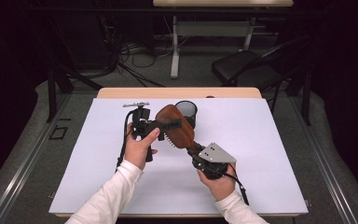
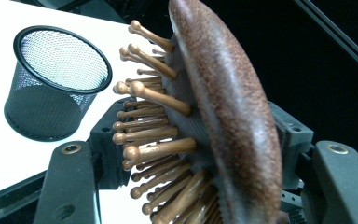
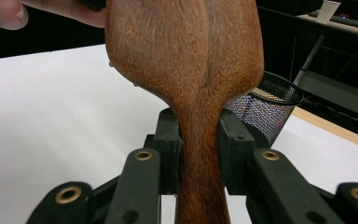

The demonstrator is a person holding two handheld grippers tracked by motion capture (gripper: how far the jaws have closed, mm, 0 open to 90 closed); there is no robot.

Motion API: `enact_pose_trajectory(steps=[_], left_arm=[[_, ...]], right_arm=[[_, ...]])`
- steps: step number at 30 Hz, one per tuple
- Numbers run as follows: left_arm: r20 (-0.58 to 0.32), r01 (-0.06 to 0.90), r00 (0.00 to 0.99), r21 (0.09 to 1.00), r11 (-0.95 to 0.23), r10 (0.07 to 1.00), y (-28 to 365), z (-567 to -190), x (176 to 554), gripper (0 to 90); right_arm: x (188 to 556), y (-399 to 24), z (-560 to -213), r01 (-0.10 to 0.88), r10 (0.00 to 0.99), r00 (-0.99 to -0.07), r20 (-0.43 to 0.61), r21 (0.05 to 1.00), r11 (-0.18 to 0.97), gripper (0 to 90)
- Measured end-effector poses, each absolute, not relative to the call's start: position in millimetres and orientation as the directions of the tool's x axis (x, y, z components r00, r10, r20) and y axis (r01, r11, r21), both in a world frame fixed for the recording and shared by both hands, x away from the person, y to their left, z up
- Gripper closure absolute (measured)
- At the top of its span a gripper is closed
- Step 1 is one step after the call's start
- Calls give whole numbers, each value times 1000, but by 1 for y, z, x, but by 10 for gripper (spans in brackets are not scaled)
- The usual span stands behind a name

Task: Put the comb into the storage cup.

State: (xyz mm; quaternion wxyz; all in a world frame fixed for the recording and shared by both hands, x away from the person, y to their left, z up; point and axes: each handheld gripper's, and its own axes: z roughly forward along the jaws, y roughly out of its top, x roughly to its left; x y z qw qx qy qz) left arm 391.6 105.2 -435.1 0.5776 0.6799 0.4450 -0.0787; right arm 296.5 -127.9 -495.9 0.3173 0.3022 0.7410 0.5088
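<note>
Both claws pinch the wooden hairbrush (image 1: 175, 126) above a white table (image 1: 270, 140) (dark room, mesh cup (image 1: 186, 112) behind).

The hairbrush (image 1: 176, 127) hangs above the middle of the desk (image 1: 261, 140), between the two grippers: the left gripper (image 1: 161, 125) at its head from the left, the right gripper (image 1: 196, 150) on its handle, nearer the person. Just behind the brush's head, the mesh cup (image 1: 187, 112) stands on the desk toward the far edge.
</note>
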Motion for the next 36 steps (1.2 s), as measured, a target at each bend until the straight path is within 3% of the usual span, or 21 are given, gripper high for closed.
enact_pose_trajectory(steps=[36], left_arm=[[-675,746,536,660,90,507,106,-438,391,446]], right_arm=[[297,-126,-503,124,768,-620,-160,946,298,722]])
